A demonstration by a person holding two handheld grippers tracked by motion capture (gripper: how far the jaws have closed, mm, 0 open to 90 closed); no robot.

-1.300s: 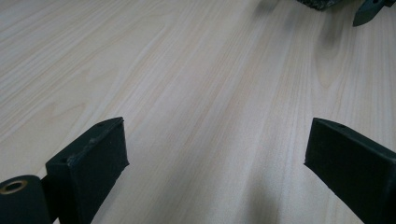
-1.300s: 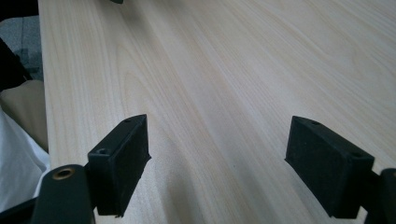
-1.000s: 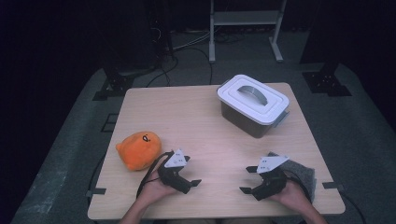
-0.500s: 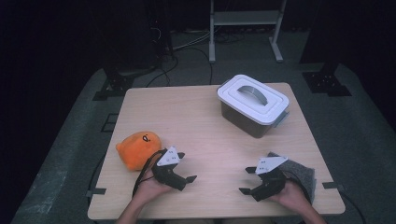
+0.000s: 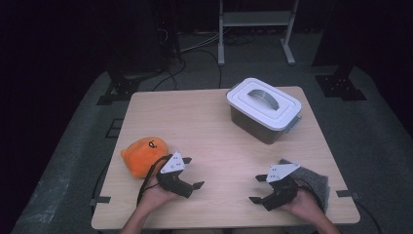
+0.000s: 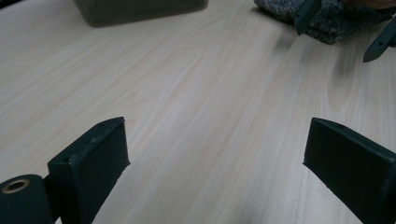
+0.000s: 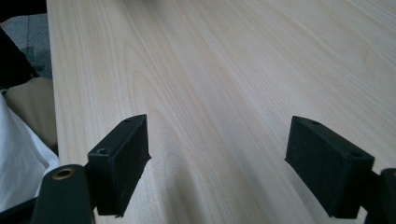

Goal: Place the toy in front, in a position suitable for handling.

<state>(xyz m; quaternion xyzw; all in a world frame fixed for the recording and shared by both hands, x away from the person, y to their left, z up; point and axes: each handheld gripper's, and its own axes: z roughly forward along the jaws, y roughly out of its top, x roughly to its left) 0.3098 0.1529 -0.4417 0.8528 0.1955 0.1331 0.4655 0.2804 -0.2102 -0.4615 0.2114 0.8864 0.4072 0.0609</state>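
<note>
An orange plush toy [image 5: 143, 155] lies at the table's left front. Just to its right, my left gripper [image 5: 193, 172] is open over bare wood, its grey plate close to the toy. In the left gripper view its jaws [image 6: 217, 140] stand wide apart with nothing between them. My right gripper [image 5: 255, 189] is open at the right front and points left, resting beside a grey felt cloth [image 5: 314, 178]. The right gripper view looks past its spread jaws [image 7: 217, 135] onto plain tabletop. A grey box with a white handled lid [image 5: 263, 105] stands shut at the back right.
The wooden table [image 5: 204, 126] has dark floor around it, with cables and a metal stand's legs [image 5: 253, 29] behind. The left gripper view shows the box's base [image 6: 140, 9] and the felt cloth [image 6: 327, 21] ahead. The person's clothing [image 7: 18, 140] shows past the table's edge.
My left gripper has shifted a little left, closer to the plush toy. The right gripper has kept still.
</note>
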